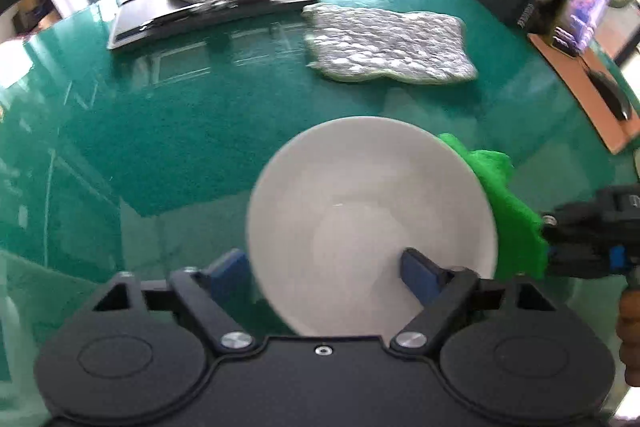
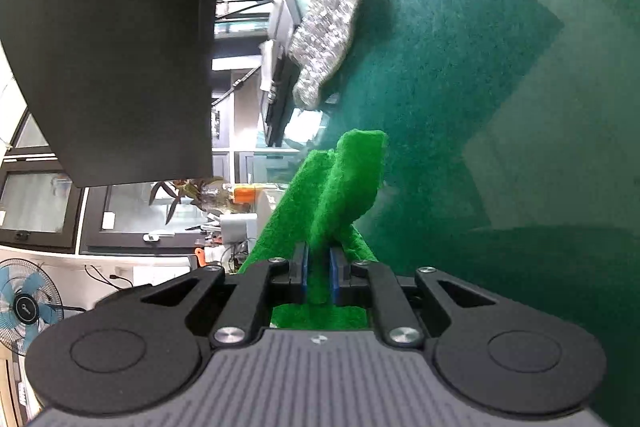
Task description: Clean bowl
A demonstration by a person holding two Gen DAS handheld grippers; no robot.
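Straddling bowl (image 1: 372, 223) rim, left gripper (image 1: 324, 277): one finger inside, one outside, not visibly pinching | right gripper (image 2: 319, 277) clenched on soft green cloth (image 2: 344, 183), beside bowl | bowl rigid, slick, breakable: grip rim wall firmly

A plain white bowl (image 1: 372, 223), a bright green cloth (image 2: 340, 195), a grey-and-white quilted mat (image 1: 390, 45), a glossy teal-green table (image 1: 160, 131).
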